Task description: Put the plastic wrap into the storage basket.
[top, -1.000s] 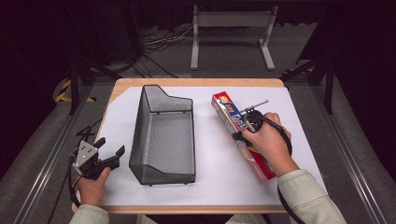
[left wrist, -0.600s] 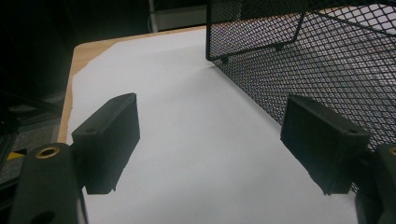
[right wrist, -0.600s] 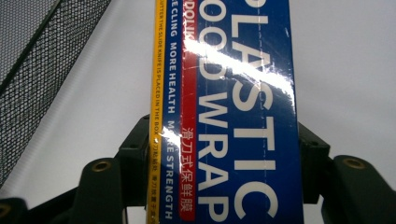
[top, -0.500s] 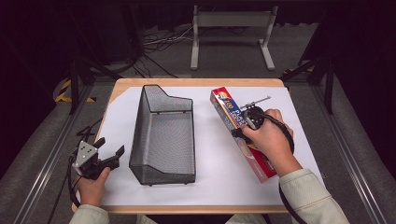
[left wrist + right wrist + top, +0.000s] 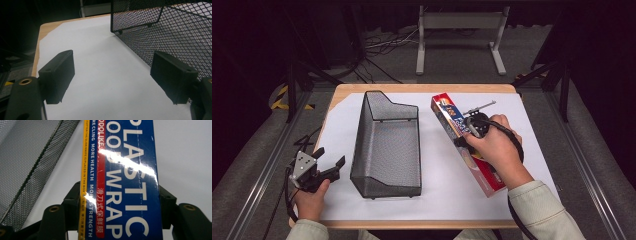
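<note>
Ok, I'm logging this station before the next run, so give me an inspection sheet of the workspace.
Surface: wooden table under a white sheet.
Job's things: black mesh basket left of centre; plastic wrap box lying flat to its right.
Clutter: nothing seen.
Grippers: left gripper open near the table's left edge, nothing between its jaws; right gripper straddles the box, jaws at both sides.
Cables: one trails from each gripper; more lie on the floor behind the table.
Surroundings: dark room, white metal stand beyond the table.
</note>
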Demonstrator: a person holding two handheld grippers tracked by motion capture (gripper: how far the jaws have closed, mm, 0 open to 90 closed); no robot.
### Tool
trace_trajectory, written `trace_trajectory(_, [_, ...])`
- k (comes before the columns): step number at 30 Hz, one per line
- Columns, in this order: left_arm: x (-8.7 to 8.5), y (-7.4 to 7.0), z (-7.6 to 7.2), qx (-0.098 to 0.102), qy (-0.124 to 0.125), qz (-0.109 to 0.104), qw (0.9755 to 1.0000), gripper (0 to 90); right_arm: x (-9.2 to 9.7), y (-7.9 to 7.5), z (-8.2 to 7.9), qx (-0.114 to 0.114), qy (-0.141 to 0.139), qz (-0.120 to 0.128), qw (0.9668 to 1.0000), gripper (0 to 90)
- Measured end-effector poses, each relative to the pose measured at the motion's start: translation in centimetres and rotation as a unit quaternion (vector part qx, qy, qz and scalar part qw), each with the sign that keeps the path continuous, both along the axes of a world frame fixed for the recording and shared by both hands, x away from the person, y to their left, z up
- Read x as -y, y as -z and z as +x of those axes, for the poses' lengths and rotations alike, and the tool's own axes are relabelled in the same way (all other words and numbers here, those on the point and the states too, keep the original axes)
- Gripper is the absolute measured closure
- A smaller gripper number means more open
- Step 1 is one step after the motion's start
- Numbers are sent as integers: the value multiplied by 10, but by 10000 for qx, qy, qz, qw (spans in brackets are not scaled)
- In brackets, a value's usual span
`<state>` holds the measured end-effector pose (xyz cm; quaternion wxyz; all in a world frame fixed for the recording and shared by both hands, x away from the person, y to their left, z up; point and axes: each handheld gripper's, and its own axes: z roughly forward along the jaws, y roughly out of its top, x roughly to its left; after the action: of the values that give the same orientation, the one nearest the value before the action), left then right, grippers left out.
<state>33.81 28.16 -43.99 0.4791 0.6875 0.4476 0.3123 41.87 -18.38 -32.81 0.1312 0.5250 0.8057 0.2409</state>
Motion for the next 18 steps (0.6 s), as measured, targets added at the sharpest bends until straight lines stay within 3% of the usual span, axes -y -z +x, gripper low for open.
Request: trace_trajectory(18, [0, 0, 0, 6, -39, -39, 10000, 203, -59, -18, -10, 78, -353, -6, 9993, 392])
